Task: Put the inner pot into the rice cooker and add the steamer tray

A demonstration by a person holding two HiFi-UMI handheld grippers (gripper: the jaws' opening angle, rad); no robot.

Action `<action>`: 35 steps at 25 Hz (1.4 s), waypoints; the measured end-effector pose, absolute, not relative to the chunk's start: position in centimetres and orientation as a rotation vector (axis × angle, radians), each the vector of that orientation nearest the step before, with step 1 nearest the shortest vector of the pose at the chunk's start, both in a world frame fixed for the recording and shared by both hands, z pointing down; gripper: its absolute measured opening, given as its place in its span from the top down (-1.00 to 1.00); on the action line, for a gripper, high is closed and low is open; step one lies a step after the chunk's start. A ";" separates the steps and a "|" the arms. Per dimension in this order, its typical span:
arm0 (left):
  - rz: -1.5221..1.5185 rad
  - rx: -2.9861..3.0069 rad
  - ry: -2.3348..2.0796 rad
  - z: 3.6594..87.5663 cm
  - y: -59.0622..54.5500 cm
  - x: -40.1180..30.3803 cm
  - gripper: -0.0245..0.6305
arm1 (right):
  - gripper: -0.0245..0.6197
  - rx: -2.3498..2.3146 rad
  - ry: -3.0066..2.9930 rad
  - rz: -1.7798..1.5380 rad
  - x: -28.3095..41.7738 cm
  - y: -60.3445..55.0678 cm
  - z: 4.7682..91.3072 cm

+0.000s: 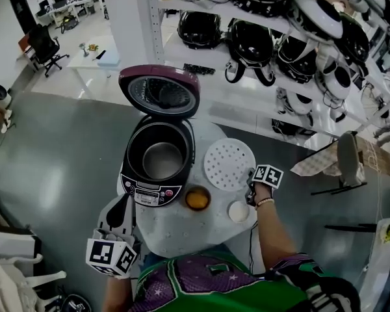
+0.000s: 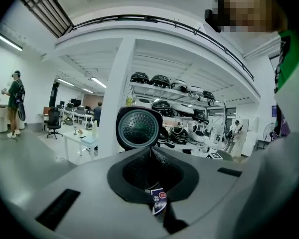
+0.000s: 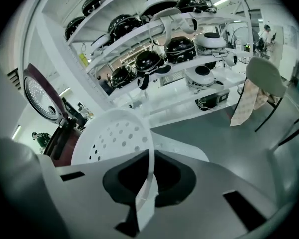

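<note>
Steamer tray (image 1: 229,164) matt white plastic; inner pot (image 1: 162,161) dull metal.

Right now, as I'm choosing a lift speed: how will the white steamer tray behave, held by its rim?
Probably light: the steamer tray is thin, perforated and looks like plastic. Pinched at one edge by the right tool, it may flex or swing slightly. Its smooth rim could slip in the grip.
</note>
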State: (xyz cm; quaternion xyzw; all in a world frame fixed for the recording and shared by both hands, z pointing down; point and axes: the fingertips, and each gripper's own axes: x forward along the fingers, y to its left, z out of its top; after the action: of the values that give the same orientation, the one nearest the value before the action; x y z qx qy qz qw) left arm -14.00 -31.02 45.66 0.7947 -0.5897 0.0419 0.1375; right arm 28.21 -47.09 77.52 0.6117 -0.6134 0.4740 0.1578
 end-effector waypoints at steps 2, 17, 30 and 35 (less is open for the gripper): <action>0.104 2.326 -1.694 44.9 -31.2 -14.4 0.85 | 0.86 1.768 -1.781 1.348 27.7 -46.6 75.8; -0.037 2.487 -1.570 42.1 -31.9 -19.9 0.85 | 0.86 1.944 -1.958 1.229 21.4 -41.9 62.5; -0.022 2.580 -1.471 41.8 -31.0 -25.2 0.85 | 0.85 1.877 -2.178 1.188 9.2 -40.2 55.9; -0.036 2.584 -1.481 41.4 -30.9 -26.6 0.85 | 0.85 1.846 -2.209 1.155 5.9 -41.7 55.1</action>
State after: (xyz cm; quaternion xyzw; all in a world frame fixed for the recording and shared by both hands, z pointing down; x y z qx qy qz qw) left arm -26.62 -30.87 41.42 0.8647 -0.4956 -0.0120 0.0813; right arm 5.93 -41.71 55.14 0.5949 -0.7121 0.3724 0.0196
